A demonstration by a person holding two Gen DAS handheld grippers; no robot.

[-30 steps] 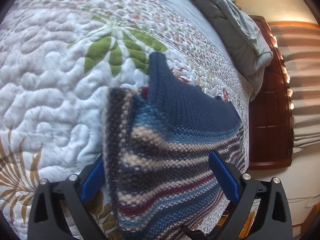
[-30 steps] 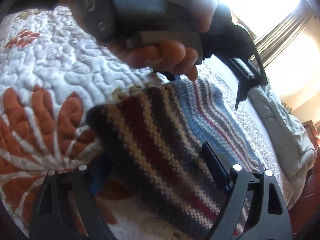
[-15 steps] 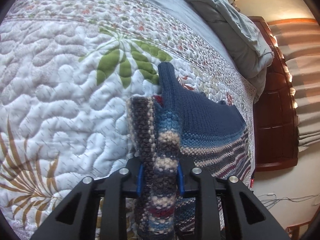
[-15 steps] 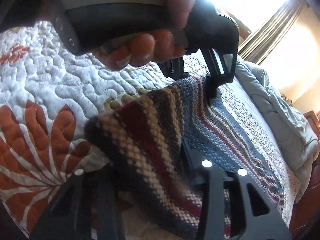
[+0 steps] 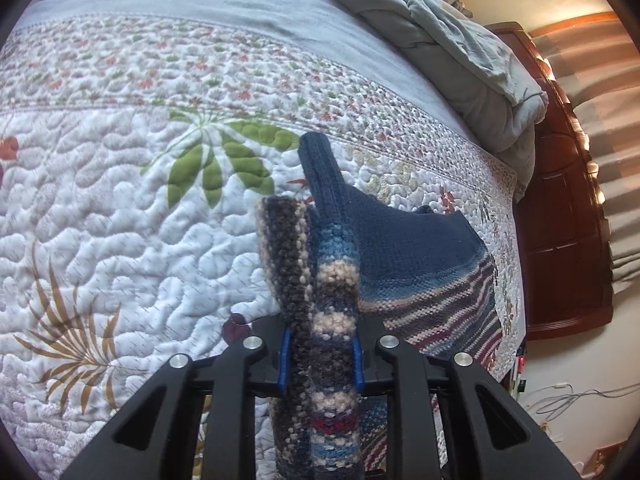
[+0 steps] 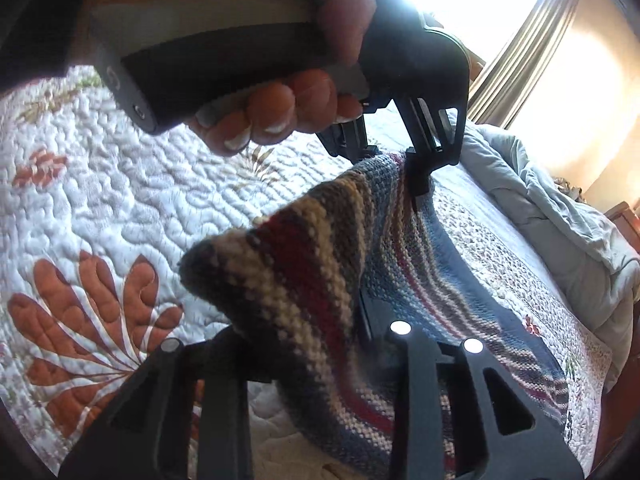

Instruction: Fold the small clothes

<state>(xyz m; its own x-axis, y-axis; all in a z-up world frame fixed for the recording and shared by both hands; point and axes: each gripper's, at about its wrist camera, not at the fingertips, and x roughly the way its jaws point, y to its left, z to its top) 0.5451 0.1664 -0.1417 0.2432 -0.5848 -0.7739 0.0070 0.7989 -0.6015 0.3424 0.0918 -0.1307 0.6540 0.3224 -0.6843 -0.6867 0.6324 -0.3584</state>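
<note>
While a quilted bedspread (image 5: 120, 240) is spread beneath both claws, a striped knitted garment (image 5: 420, 264) is held raised above it ahead of them. A bunched edge of the knit is pinched between the blue pads of the left gripper (image 5: 320, 360). Another edge is clamped in the right gripper (image 6: 320, 344), close below the left hand (image 6: 288, 92).

Right tool (image 6: 316, 344) tips under knit (image 6: 304, 280)

Both wrist cameras are looking forward past their fingers, close over the shared knit garment (image 5: 400, 248) and quilt (image 6: 120, 208).
</note>
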